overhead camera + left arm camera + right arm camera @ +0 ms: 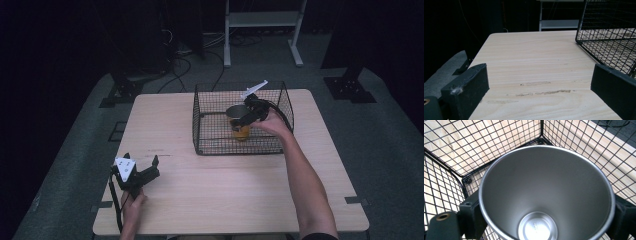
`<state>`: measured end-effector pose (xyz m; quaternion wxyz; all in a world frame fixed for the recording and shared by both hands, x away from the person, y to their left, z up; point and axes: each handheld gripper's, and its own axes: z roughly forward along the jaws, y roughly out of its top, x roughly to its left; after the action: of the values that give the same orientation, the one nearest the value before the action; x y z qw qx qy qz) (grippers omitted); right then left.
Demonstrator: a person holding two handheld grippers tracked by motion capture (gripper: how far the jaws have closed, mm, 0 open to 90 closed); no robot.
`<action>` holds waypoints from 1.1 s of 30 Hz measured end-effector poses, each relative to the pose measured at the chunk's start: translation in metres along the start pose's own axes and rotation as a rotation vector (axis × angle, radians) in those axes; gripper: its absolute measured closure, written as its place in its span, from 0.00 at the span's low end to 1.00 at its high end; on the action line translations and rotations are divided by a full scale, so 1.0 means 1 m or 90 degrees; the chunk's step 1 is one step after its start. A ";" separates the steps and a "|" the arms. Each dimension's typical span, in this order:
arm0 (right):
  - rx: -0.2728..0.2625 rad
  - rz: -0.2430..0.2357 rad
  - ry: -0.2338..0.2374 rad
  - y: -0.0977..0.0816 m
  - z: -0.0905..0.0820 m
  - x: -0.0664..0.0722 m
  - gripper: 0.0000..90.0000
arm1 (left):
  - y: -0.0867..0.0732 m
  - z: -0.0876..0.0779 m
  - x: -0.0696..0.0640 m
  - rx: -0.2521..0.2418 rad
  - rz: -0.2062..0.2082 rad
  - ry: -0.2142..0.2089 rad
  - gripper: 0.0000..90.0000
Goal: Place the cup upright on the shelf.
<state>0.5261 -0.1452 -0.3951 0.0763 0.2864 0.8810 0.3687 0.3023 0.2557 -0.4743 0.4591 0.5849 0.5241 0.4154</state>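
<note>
A cup [240,132] with an orange outside and a bare steel inside [544,182] stands upright within the black wire basket [220,146]. My right gripper [246,120] reaches over the basket's right wall and is shut on the cup. In the right gripper view its two black jaws press the cup's sides just below the rim [546,216]. The cup is empty. I cannot tell whether it rests on the basket floor. My left gripper [141,163] sits low over the table's front left, open, with bare wood between its jaws [539,82].
The basket stands at the back middle of the light wooden table [175,125], and its near left corner [609,45] shows in the left gripper view. A white frame [262,20] stands on the floor beyond. Cables [180,65] lie on the grey carpet.
</note>
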 end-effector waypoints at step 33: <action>-0.012 -0.010 -0.010 -0.001 -0.014 0.006 0.02 | 0.000 0.001 -0.001 0.000 0.005 0.005 0.01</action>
<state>0.5153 -0.1512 -0.3852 0.0885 0.2819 0.8790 0.3742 0.3029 0.2546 -0.4744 0.4552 0.5856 0.5235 0.4192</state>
